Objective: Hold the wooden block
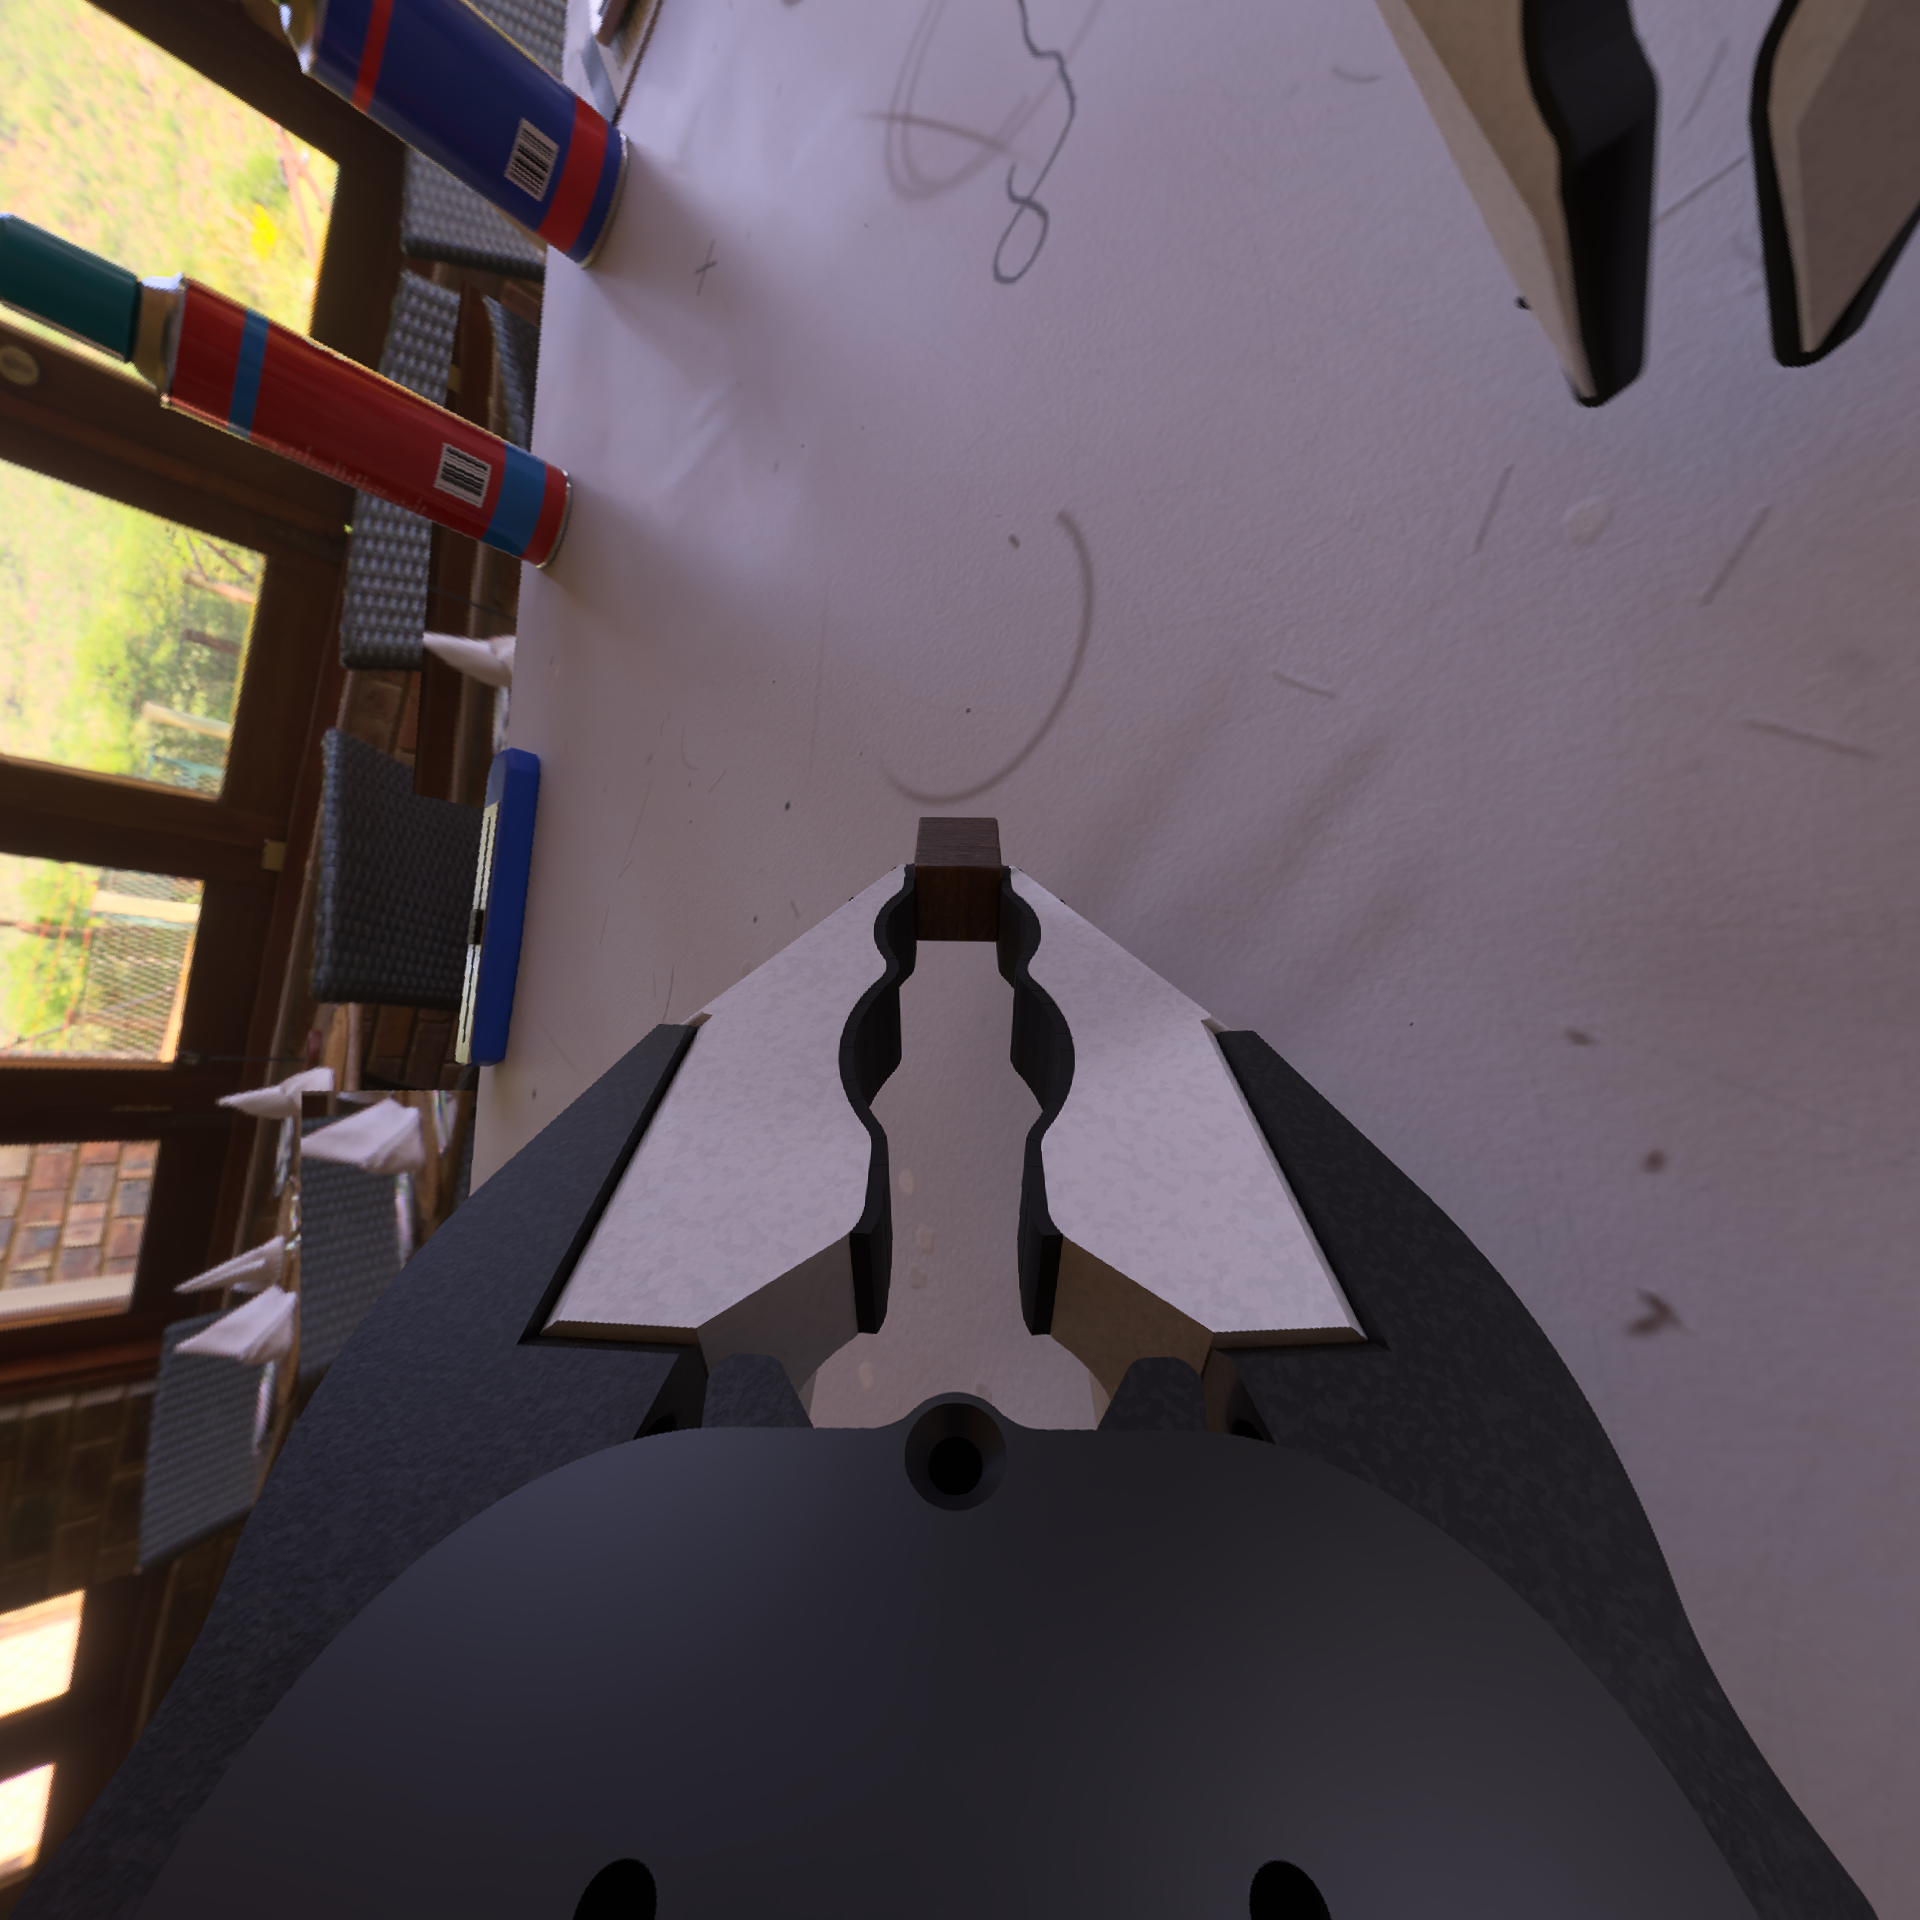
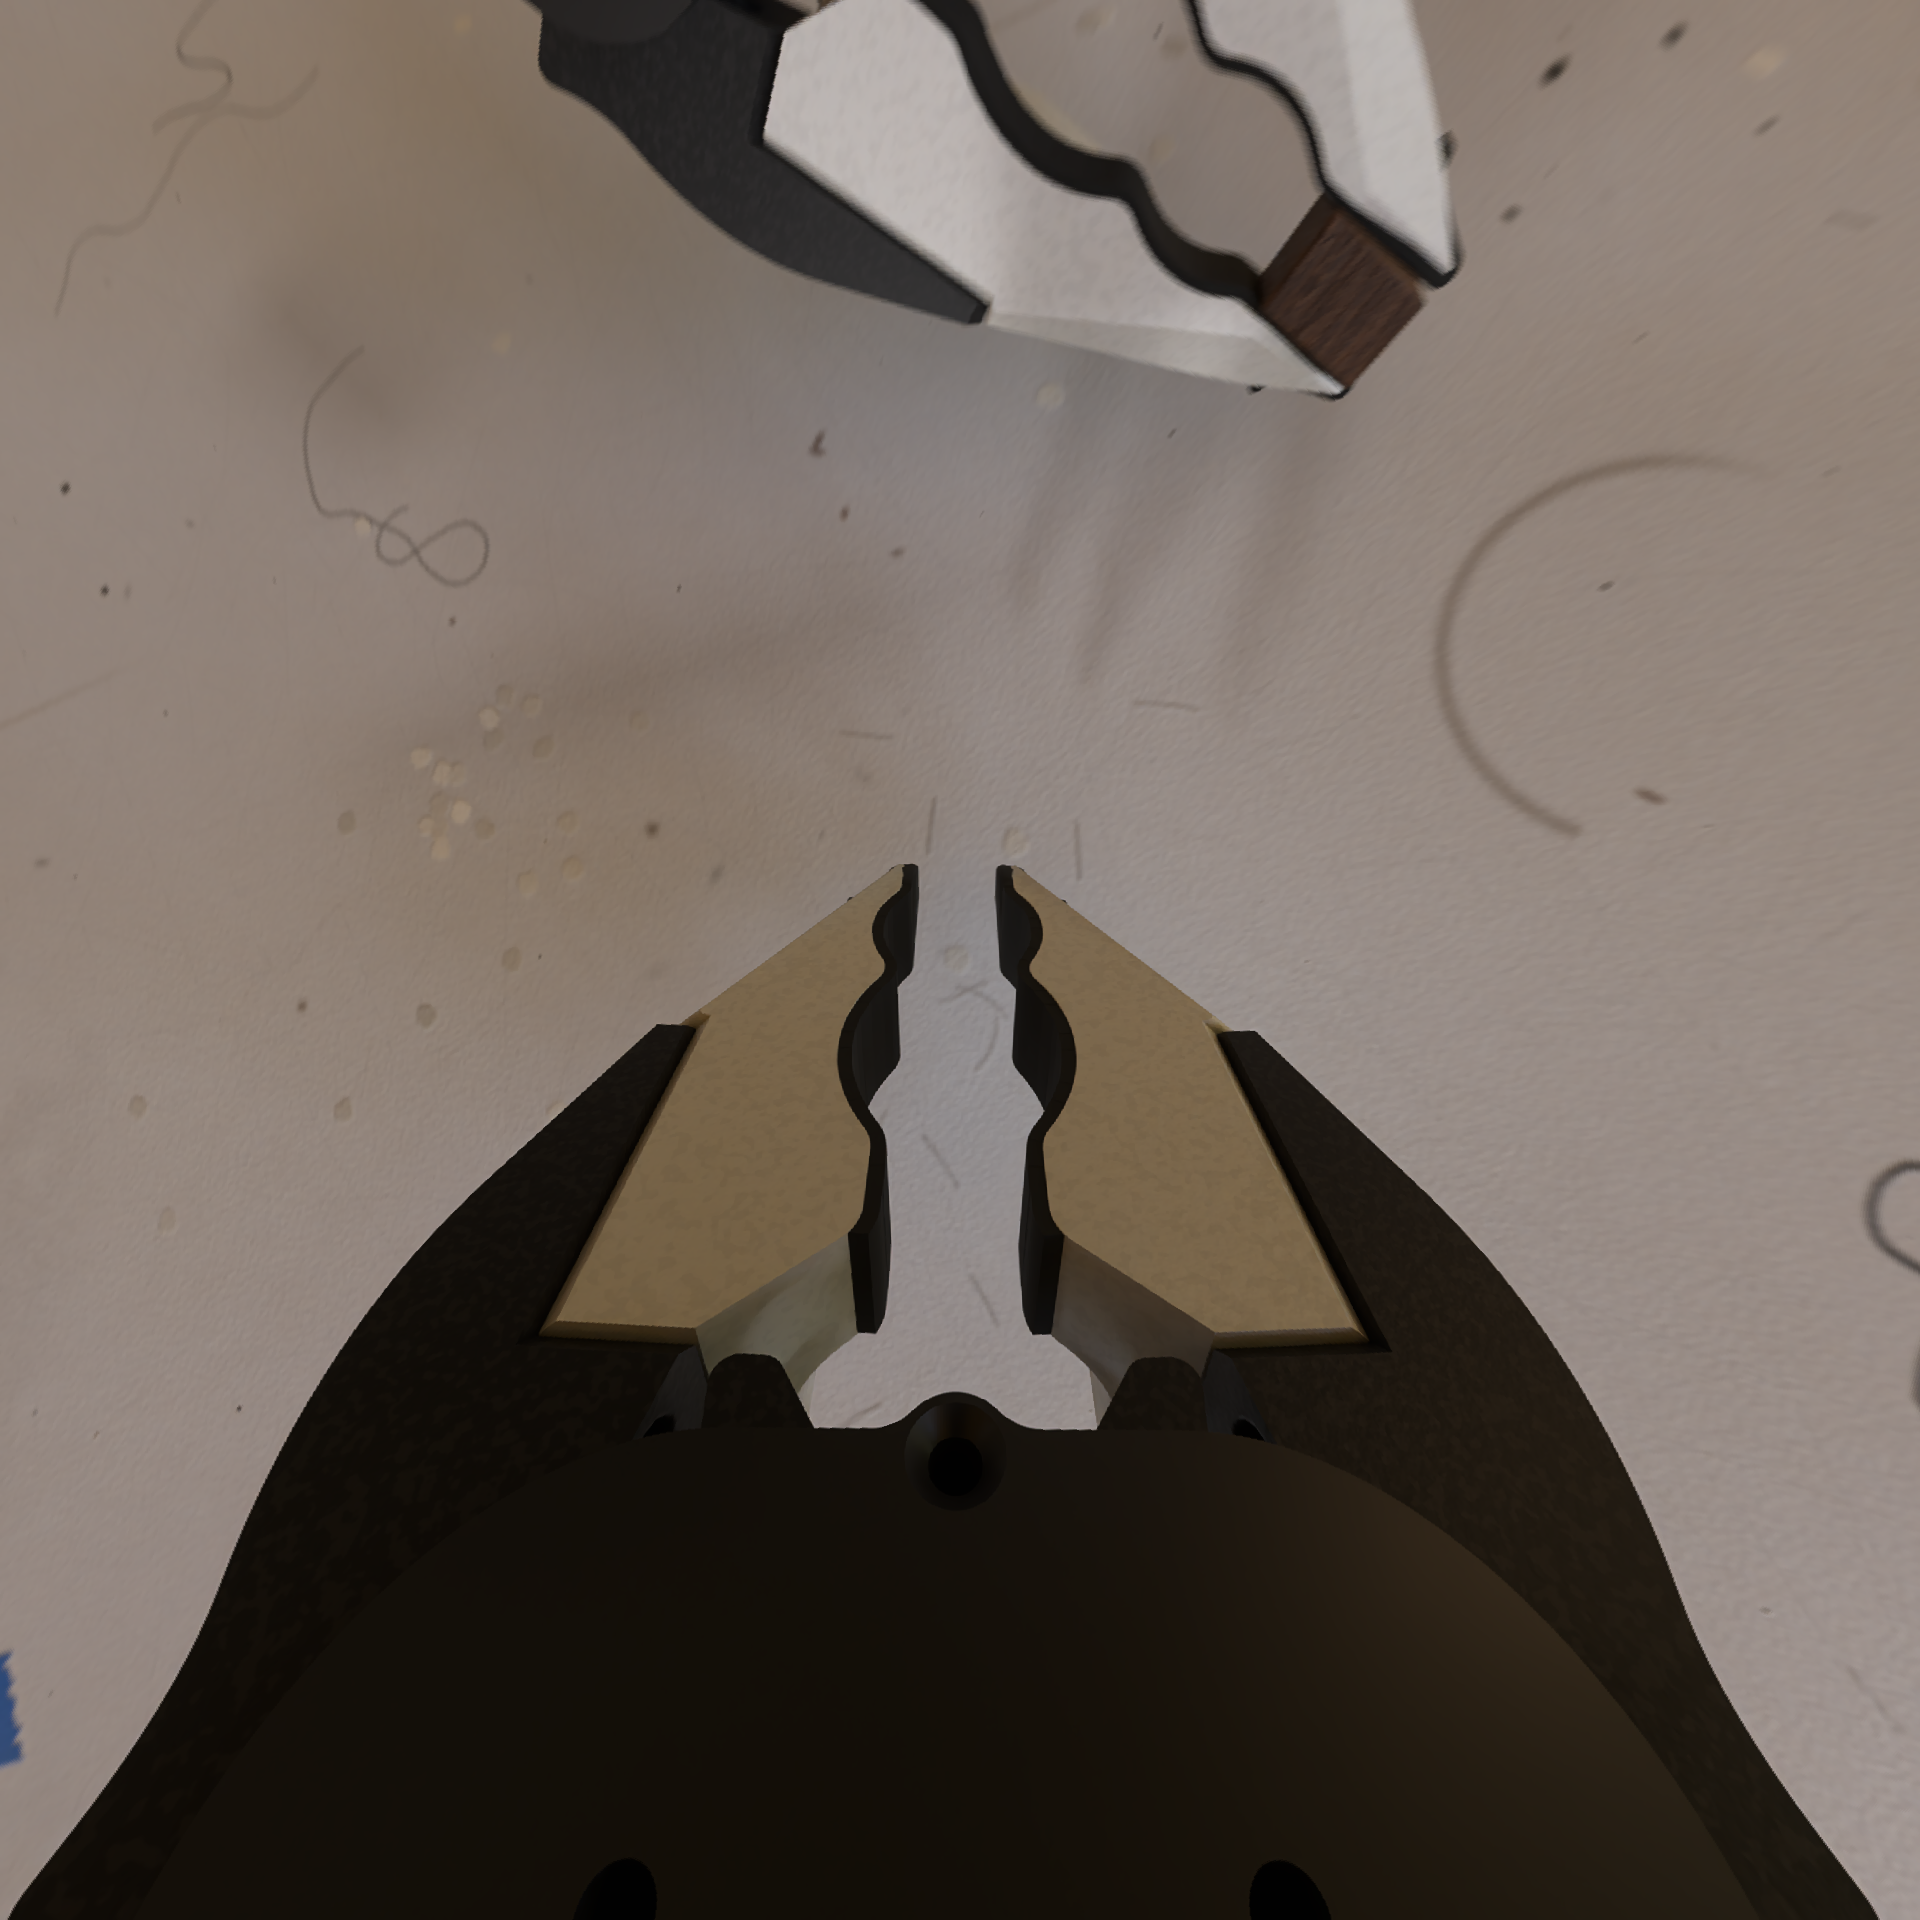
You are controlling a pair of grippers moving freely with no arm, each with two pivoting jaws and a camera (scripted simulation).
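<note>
Left gripper (image 1: pixel 958 894) around wooden block (image 1: pixel 957 881)

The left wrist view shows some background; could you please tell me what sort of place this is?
Probably a dining room or café: a marked white table, woven chairs with folded napkins, and wood-framed windows onto greenery.

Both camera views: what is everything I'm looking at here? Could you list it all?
block: one, dark brown wood, pinched at the left gripper's fingertips, clear of the table
cans: two, one blue with red bands, one red with blue bands, by the table's far edge
flat box: one, blue, at the same edge
table: one, white, scuffed and scribbled
left gripper: one, white fingers, shut on the block
right gripper: one, tan fingers, narrow gap, empty
</note>
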